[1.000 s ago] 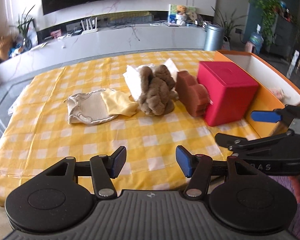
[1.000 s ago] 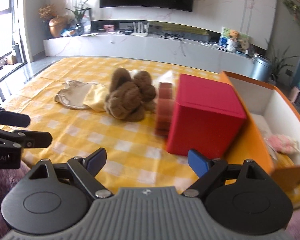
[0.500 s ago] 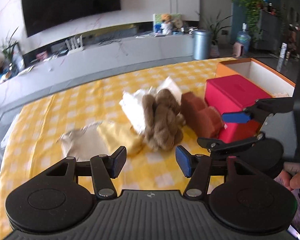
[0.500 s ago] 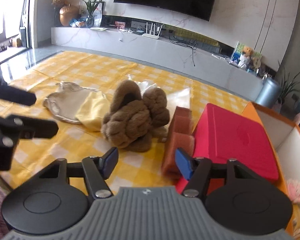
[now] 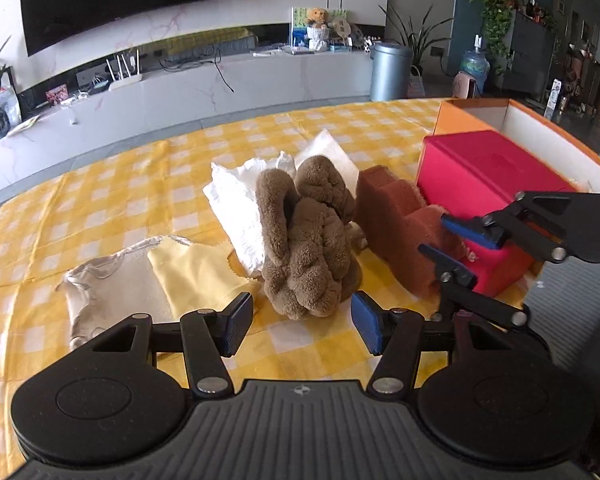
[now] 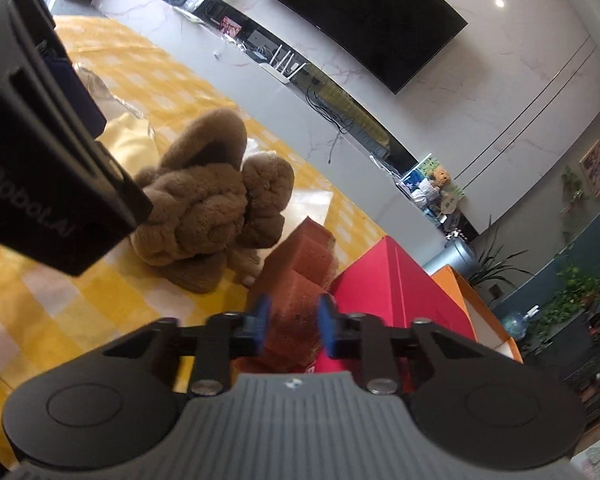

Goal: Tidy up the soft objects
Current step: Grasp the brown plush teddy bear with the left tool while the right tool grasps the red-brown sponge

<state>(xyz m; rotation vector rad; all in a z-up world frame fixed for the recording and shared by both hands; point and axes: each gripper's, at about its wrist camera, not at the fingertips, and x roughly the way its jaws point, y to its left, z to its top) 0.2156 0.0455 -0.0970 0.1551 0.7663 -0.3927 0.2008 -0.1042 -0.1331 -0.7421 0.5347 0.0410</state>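
2 low tabletop views, shared brown plush (image 5: 306, 248)

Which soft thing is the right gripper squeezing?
The reddish-brown sponge beside the red box; the right gripper jaws pinch it. The furry brown toy lies untouched.

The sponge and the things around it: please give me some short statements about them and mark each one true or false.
1. The right gripper has its fingers on both sides of the sponge. True.
2. The left gripper holds the brown plush. False: it is open and holds nothing; the plush lies on the table ahead of it.
3. The sponge lies between the plush and the red box. True.
4. The red box stands inside the orange bin. False: it stands on the tablecloth, beside the bin.
5. The yellow cloth lies on top of the plush. False: it lies flat on the tablecloth, left of the plush.
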